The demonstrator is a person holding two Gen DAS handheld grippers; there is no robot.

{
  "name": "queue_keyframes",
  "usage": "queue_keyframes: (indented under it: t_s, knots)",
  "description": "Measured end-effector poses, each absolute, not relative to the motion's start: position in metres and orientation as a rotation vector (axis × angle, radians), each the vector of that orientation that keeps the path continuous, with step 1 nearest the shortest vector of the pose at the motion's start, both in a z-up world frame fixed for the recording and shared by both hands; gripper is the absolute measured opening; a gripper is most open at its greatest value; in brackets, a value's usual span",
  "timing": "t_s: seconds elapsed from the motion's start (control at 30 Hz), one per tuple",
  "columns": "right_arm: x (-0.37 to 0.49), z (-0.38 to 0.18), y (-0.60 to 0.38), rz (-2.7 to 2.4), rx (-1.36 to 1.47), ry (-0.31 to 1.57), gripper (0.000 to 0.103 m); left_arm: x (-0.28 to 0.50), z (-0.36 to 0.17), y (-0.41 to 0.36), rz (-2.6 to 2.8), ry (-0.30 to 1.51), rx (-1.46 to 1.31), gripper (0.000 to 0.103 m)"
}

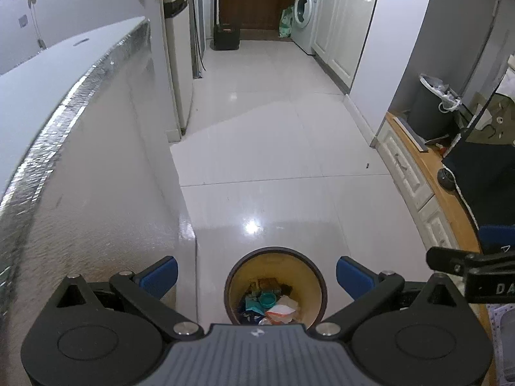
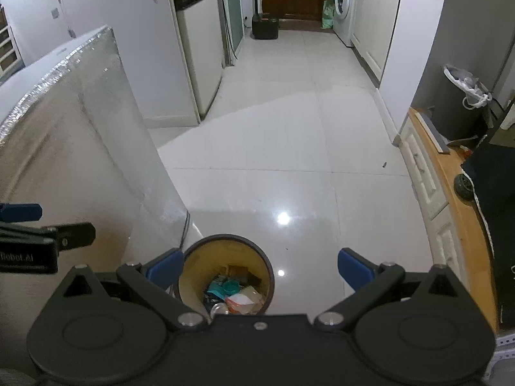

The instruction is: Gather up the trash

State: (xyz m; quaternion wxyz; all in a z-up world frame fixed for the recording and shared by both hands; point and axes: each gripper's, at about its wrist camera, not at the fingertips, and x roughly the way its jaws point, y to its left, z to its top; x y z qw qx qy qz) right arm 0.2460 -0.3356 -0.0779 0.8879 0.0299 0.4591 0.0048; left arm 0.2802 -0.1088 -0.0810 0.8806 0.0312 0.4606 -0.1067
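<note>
A round brown trash bin point(image 1: 275, 257) with a yellow inside stands on the white tiled floor, below and between my fingers. It holds mixed trash point(image 1: 273, 305): a teal cup, wrappers, white and orange paper. My left gripper point(image 1: 257, 273) is open and empty above the bin. The bin also shows in the right wrist view point(image 2: 225, 241), with its trash point(image 2: 235, 292) and a can. My right gripper point(image 2: 260, 268) is open and empty, above and slightly right of the bin. Each gripper shows at the edge of the other's view.
A large silver foil-covered box point(image 1: 80, 160) stands left, touching the bin's side point(image 2: 96, 144). A fridge point(image 2: 193, 48) is behind it. A wooden counter point(image 1: 450, 193) with a grey lined bin point(image 1: 433, 109) is right. A washing machine point(image 1: 305, 13) and a black box point(image 1: 225, 35) stand down the hallway.
</note>
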Motion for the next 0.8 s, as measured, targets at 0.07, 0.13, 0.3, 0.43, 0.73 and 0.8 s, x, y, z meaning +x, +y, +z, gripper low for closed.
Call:
queue_keyframes:
  t_s: [0.07,0.13,0.3,0.43,0.73,0.8]
  knots:
    - [0.239,-0.075,-0.335,0.01,0.071,0.946,0.103,0.274,-0.079,-0.107,-0.215,0.96,0.068,0.103]
    - [0.23,-0.071,-0.334,0.015,0.084,0.926,0.103,0.268,-0.077,-0.107,-0.211,0.957,0.08,0.103]
    - [0.21,-0.062,-0.329,0.033,0.091,0.912,0.103,0.252,-0.07,-0.103,-0.195,0.929,0.12,0.103]
    - [0.195,-0.062,-0.329,0.012,0.099,0.905,0.103,0.237,-0.066,-0.097,-0.206,0.912,0.113,0.103]
    - [0.148,-0.056,-0.324,-0.007,0.077,0.892,0.103,0.196,-0.053,-0.091,-0.199,0.864,0.15,0.103]
    - [0.137,-0.052,-0.323,-0.004,0.076,0.877,0.103,0.186,-0.049,-0.09,-0.198,0.855,0.158,0.103]
